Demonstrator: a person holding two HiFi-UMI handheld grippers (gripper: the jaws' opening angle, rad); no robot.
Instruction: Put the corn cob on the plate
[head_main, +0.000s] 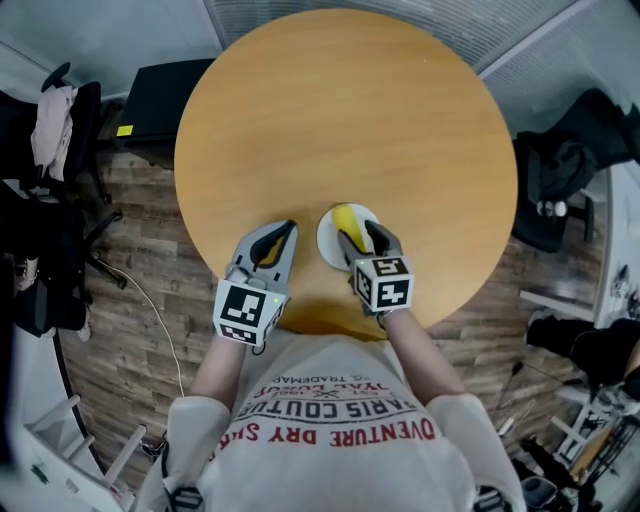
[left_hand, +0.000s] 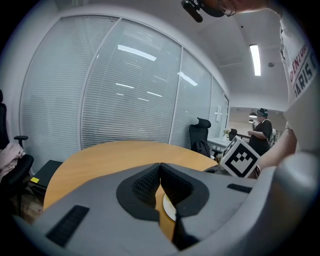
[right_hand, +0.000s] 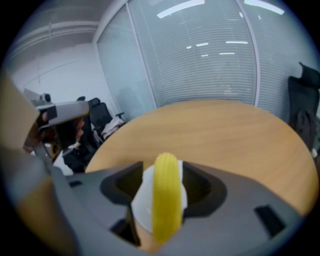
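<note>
On the round wooden surface (head_main: 350, 110), the left gripper (left_hand: 160, 166) rested near the front edge with its jaws pressed together and nothing between them. Just beside it to the right lay the white plate (head_main: 327, 240), with the yellow corn cob (right_hand: 166, 195) on it. The right gripper (head_main: 358, 231) had its jaws spread to either side of the cob, with a strip of plate showing between the cob and one jaw.
</note>
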